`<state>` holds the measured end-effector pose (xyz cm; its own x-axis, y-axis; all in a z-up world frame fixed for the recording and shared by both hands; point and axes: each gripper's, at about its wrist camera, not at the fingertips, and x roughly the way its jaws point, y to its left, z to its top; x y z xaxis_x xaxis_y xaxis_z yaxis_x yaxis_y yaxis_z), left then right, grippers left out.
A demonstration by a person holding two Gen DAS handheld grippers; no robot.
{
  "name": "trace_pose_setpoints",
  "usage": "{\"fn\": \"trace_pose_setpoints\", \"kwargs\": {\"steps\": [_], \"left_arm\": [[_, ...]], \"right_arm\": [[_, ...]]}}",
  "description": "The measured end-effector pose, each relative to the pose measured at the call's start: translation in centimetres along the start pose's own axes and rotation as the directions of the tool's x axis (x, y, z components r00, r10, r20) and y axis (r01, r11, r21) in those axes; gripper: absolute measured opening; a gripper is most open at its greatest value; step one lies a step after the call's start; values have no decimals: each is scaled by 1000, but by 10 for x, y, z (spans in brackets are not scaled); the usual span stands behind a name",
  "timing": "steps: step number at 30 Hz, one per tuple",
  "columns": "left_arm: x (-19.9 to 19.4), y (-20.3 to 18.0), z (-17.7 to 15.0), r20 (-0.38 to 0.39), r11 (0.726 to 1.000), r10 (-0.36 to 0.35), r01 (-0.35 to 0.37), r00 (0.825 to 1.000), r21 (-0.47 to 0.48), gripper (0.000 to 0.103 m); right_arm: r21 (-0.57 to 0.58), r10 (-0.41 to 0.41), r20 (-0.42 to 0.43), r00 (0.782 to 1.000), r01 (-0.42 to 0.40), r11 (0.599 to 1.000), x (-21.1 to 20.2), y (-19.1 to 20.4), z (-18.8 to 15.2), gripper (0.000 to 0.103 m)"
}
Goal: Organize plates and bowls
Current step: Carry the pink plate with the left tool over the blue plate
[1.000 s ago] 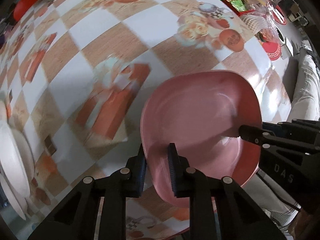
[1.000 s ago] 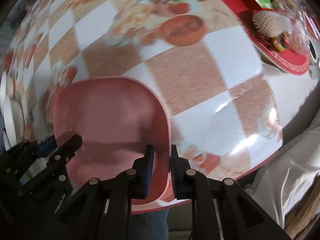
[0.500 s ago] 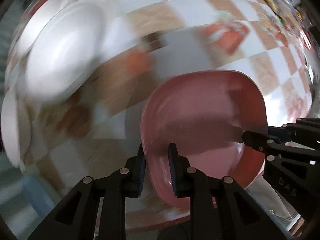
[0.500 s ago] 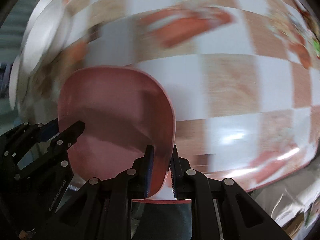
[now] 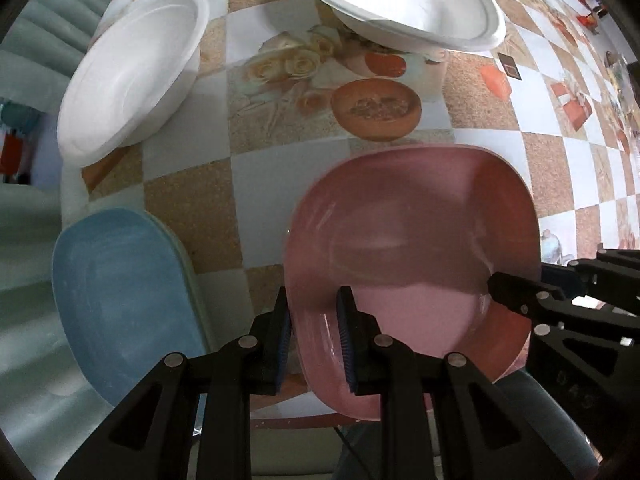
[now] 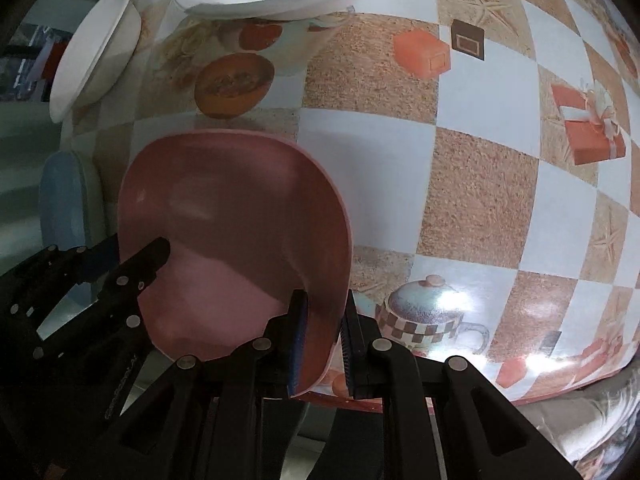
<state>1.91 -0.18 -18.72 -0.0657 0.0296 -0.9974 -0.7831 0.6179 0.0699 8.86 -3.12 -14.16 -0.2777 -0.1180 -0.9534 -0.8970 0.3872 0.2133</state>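
Worktop (image 5: 280, 184) w/ checked, printed oilcloth filled both views. A sec earlier the cameras looked over its far right part, snack trays at the edge; by this moment they had swung left, so the white and blue dishes had come into view. Judged: carry leg was nearly over, set-down spot close.

Large white round foam bowl (image 5: 404, 0) sat at far centre, a second white foam bowl (image 5: 132, 76) at far left, both on the worktop. Square pink plastic plate (image 5: 412, 264) was held between the two tools, near edge, apparently above the worktop and not resting on it; its grip points hadn't shifted vs. earlier frames. Blue rounded-square plastic plate (image 5: 120, 304) lay near left, on top of a pale green one, just beside the pink plate, not touching.

Left tongs (image 5: 314, 340) were clamped on the pink plate's left rim. Right tongs (image 6: 323, 340) were clamped on its right rim.

Likely next: lower pink onto the blue stack, same shape.
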Motion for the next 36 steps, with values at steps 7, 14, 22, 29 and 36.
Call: {"fn": "trace_pose_setpoints", "kwargs": {"steps": [7, 14, 22, 29, 36], "left_arm": [[-4, 12, -28, 27, 1000, -20, 20, 999, -4, 24], [-5, 31, -40, 39, 999, -36, 36, 999, 4, 24], [-14, 53, -42, 39, 999, -32, 32, 999, -11, 24], [-13, 59, -42, 39, 999, -32, 32, 999, -3, 24], [-11, 55, -42, 39, 999, -32, 32, 999, -8, 24]], "right_arm": [[18, -15, -16, 1000, 15, 1000, -2, -1, 9, 18], [58, -24, -37, 999, 26, 998, 11, -8, 29, 19], [20, -50, -28, 998, 50, 999, 10, 11, 31, 21], [24, -39, -33, 999, 40, 999, 15, 14, 35, 21], [24, -40, -32, 999, 41, 999, 16, 15, 34, 21]]}}
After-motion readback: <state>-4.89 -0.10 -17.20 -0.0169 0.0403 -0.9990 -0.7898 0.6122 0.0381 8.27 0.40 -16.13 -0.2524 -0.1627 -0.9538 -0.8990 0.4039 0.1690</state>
